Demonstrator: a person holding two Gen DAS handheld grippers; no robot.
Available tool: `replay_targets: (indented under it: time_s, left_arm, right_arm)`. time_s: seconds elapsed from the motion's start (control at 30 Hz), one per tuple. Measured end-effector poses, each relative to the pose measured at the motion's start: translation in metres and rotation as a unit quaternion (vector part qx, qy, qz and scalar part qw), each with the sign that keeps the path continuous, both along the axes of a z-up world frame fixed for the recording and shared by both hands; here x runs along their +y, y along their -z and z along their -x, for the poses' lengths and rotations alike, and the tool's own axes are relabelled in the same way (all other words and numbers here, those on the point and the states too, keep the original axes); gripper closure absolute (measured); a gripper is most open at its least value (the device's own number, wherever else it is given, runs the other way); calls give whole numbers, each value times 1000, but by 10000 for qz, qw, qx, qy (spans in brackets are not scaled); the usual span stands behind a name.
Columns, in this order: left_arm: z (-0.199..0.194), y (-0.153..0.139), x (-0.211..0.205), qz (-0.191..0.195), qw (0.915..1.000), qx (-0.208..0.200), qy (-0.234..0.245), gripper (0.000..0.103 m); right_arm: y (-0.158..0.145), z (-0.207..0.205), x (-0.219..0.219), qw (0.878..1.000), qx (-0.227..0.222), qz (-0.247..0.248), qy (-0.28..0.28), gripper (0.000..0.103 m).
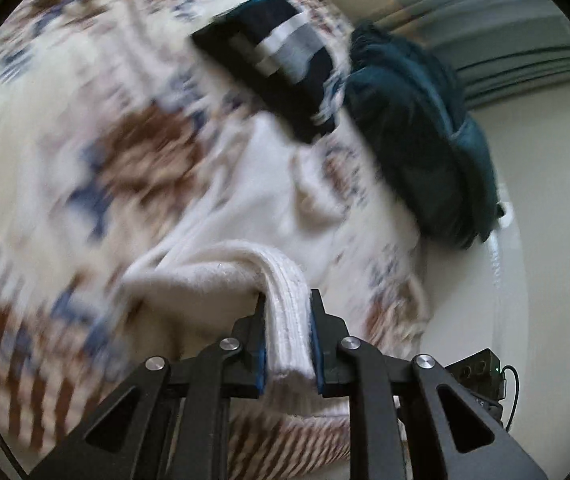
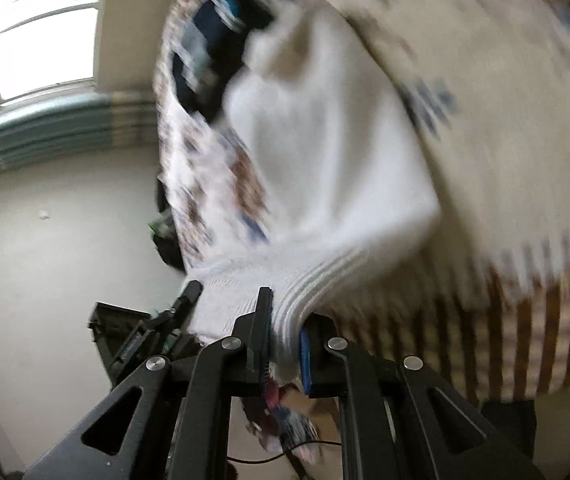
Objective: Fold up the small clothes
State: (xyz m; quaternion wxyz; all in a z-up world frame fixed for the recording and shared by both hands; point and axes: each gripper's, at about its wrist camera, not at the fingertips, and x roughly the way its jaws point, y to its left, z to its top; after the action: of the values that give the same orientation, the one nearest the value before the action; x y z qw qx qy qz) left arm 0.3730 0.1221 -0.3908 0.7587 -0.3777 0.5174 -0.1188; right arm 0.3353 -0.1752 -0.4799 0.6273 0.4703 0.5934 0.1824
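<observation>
white sweater (image 1: 285,320) ribbed hem clamped in left tool (image 1: 288,312), right tool (image 2: 285,316)

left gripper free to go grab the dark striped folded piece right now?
Probably not. The left gripper is shut on the white knit garment's ribbed hem. The dark striped garment lies uncovered on the patterned blanket beyond; release first.

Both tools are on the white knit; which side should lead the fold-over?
Probably either; slight edge to the right. The left tool and right tool are each shut on the ribbed hem of the white sweater. The right view shows more of its body spread over the patterned blanket. Motion blur limits certainty.
</observation>
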Motion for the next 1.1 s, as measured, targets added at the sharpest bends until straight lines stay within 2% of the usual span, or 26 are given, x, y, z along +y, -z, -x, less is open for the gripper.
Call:
replay_targets:
  time_s: [0.07,0.17,0.33,0.4,0.43,0.47,0.5,0.53,0.57,0.63,0.7,0.77,0.87,0.93,0.97,1.0,1.03,1.07,1.1]
  left_arm:
    - [-50,0,-4,-16,9999,-132,15,89]
    - [-113,14,-6,-1,9999,-99,18,89]
    - [-207,57,-4,84,9997,224,39,85]
    - [-237,80,-1,276,9984,493,43,73]
    - [-245,89,2,384,9973,623,5,63]
    - [-249,94,7,522,9966,630,-66,52]
    - [-249,95,12,545,9968,577,-127,49]
    - [-247,94,18,541,9971,497,-180,47]
    - [-243,93,23,533,9974,441,-209,45]
    - [-236,93,29,371,9983,429,-152,44]
    - [-232,91,27,-13,9992,377,93,44]
    - [-235,93,17,-557,9963,348,552,44]
    - [-249,111,-1,-922,9883,468,1125,44]
    - [-259,124,-12,-946,9852,500,1339,46]
    - [-263,128,-17,-1011,9840,466,1391,53]
    - [-267,129,-21,-1075,9831,357,1435,67]
    - [-269,129,-23,-1226,9811,331,1461,89]
    - [-272,130,-23,-1439,9779,308,1484,89]
    - [-273,131,-19,-1571,9766,312,1438,89]
  right_arm:
    - [-17,-37,-5,9995,-263,185,79,91]
    - [-33,-105,-6,9971,-557,471,203,91]
    - [-24,-212,-9,9931,-611,895,441,91]
    - [-11,-252,-9,9916,-616,1018,508,91]
    - [-2,-271,-10,9909,-554,1105,540,91]
    - [9,-288,-10,9900,-453,1209,564,88]
    - [21,-300,-10,9904,-335,1206,588,87]
    - [30,-310,-12,9914,-203,1149,598,71]
    - [36,-316,-15,9919,-158,1087,641,47]
    - [34,-316,-23,9908,-345,1064,767,29]
    - [29,-309,-29,9896,-537,1095,768,29]
    - [27,-300,-34,9849,-516,1512,661,29]
    - [52,-292,-37,9818,-127,1860,354,29]
    - [69,-291,-34,9821,47,1875,181,29]
    - [81,-293,-31,9821,147,1874,93,29]
    - [89,-295,-28,9840,178,1774,32,29]
    - [93,-297,-27,9858,174,1670,49,32]
    - [96,-298,-26,9888,61,1478,179,58]
    - [93,-299,-24,9881,-39,1519,222,80]
